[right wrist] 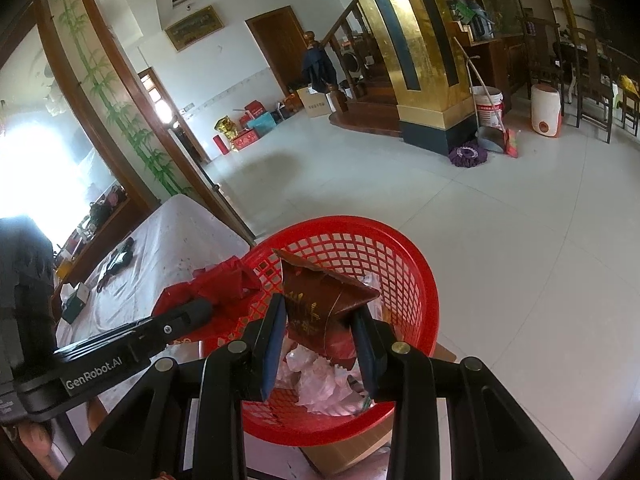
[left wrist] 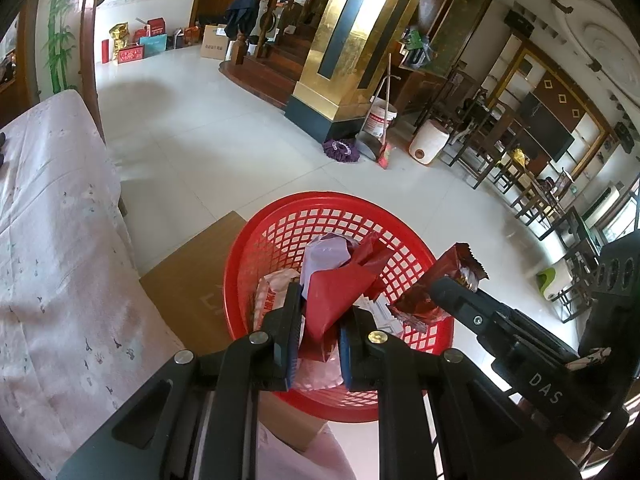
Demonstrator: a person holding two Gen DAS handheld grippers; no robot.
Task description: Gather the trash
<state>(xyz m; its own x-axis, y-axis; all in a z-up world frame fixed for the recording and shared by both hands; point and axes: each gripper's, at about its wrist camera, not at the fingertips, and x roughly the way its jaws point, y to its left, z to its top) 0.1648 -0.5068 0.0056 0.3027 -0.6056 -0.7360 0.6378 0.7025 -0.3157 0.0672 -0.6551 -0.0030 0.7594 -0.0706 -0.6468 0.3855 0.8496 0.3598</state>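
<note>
Left wrist view, both tongs tilted down over red basket (left wrist: 280,216), each pinching a wrapper

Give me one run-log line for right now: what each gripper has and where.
left gripper: shut on red wrapper | right gripper: shut on dark-red packet | both over red basket | basket: holds trash | release: not yet

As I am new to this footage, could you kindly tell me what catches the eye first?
A red mesh basket of crumpled wrappers sits on the floor. Over it, the left gripper pinches a red wrapper and the right gripper a dark brown packet. Behind stands a gold pillar.
</note>
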